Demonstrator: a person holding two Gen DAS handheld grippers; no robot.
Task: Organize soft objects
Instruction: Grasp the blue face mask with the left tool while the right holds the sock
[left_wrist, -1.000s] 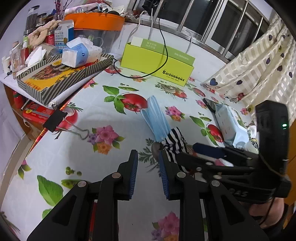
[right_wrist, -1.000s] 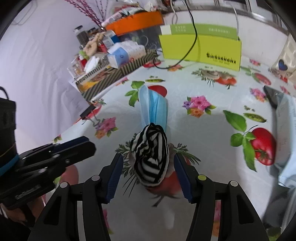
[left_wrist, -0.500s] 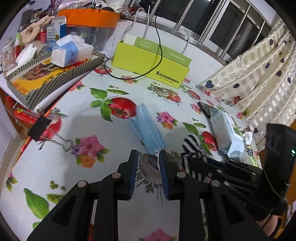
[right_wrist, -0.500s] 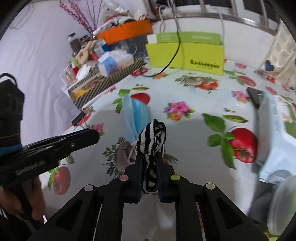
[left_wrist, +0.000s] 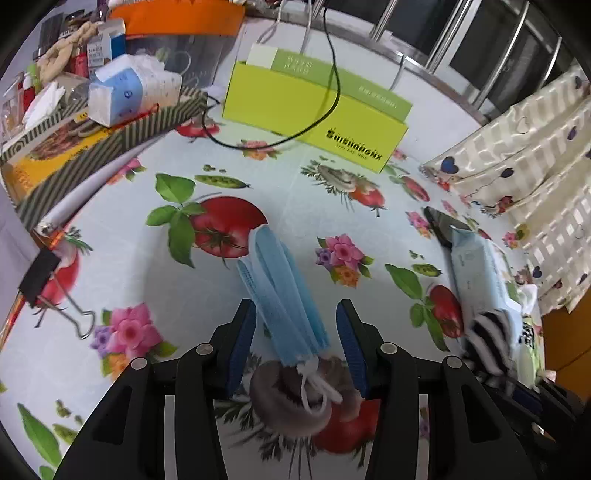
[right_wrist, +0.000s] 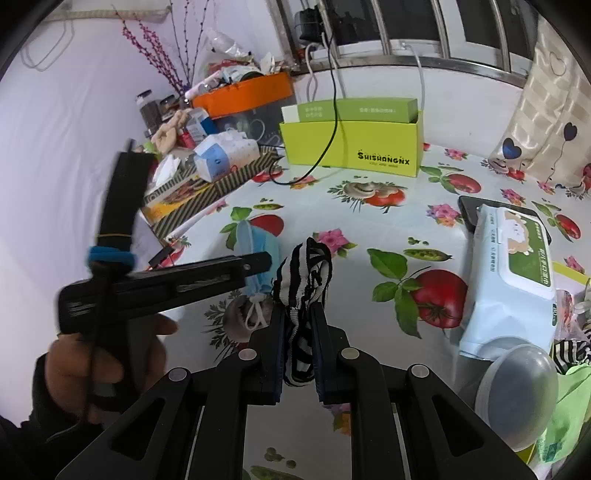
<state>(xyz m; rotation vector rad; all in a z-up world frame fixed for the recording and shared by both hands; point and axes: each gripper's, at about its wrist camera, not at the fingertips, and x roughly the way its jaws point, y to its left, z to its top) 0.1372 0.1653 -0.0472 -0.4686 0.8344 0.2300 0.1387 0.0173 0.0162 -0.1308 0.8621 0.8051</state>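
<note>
A folded blue face mask (left_wrist: 280, 291) lies on the flowered tablecloth (left_wrist: 122, 273). My left gripper (left_wrist: 295, 325) is open, its fingers on either side of the mask's near end, with the white ear loops (left_wrist: 314, 387) between them. The mask (right_wrist: 255, 243) also shows in the right wrist view, partly behind the left gripper (right_wrist: 255, 262). My right gripper (right_wrist: 298, 317) is shut on a black-and-white striped sock (right_wrist: 304, 273) and holds it above the table. The sock (left_wrist: 487, 339) shows blurred at the right of the left wrist view.
A lime green box (left_wrist: 317, 114) with a black cable stands at the back. A striped tray (left_wrist: 92, 147) with tissues sits at the left, a binder clip (left_wrist: 40, 277) below it. A wet-wipes pack (right_wrist: 513, 273), a phone (left_wrist: 439, 225) and a plastic lid (right_wrist: 517, 384) lie at the right.
My left gripper has opened and moved forward around the mask's near end. My right gripper has lifted the striped sock and carried it to the right.
</note>
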